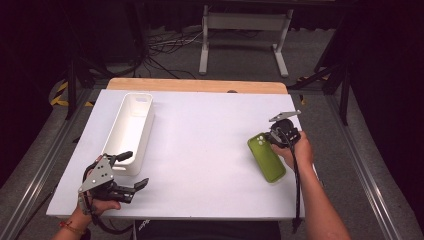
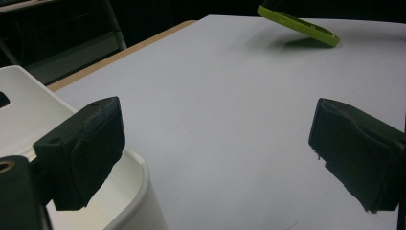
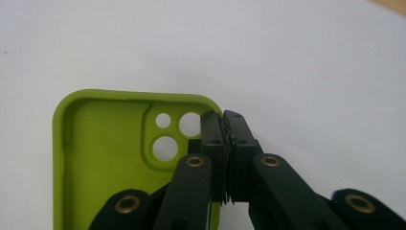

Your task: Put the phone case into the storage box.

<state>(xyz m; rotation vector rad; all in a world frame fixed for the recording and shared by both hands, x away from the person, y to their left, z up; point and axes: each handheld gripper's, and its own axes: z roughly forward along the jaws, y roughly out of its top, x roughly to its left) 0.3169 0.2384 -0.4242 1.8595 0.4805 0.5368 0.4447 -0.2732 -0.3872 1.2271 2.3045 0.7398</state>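
Lower part of the lime-green silicone phone case (image 3: 103, 158) cut off at the frame's bottom and partly hidden behind the black right gripper (image 3: 225, 127). Long white plastic bin (image 2: 129, 191) cropped at lower left.

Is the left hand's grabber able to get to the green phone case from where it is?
Probably yes, but not without moving: the left gripper sits open by the white bin, far across bare table from the green phone case, which the right gripper already pinches.

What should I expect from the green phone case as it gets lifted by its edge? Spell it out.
The green phone case is an empty shell with open camera holes, so it is probably light. The right gripper pinches only one thin side wall, so the case may flex or swing. In the left gripper view it sits tilted, one end off the table.
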